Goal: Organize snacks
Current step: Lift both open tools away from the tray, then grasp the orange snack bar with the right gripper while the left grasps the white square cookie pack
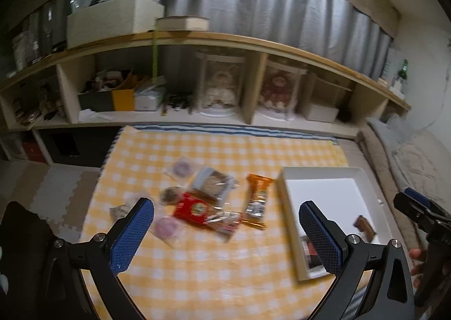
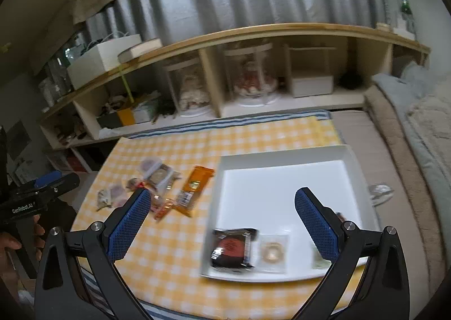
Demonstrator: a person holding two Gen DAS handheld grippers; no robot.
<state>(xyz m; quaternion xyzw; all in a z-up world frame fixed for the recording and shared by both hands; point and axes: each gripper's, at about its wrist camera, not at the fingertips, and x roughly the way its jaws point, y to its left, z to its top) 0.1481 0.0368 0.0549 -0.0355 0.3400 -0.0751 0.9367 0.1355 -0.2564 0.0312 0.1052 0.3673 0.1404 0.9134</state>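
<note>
- Left wrist view: my left gripper (image 1: pixel 227 232) hangs above a yellow checked cloth (image 1: pixel 197 277) with its jaws spread wide and nothing between them.
- Just ahead, between the fingers, lies a loose pile of snacks: a red packet (image 1: pixel 194 208), an orange bar (image 1: pixel 258 200) and a pink round sweet (image 1: pixel 166 227) beside my left finger.
- The white tray (image 1: pixel 332 196) sits behind my right finger.
- Right wrist view: my right gripper (image 2: pixel 222 224) hovers over the white tray (image 2: pixel 282 190), jaws wide and empty.
- A dark packet (image 2: pixel 232 248) and a clear-wrapped ring biscuit (image 2: pixel 272 253) lie between the fingers, inside the tray's near edge.
- Judgement: I should lower squarely over one packet, centre it, then close gently so the wrapper doesn't slip.
</note>
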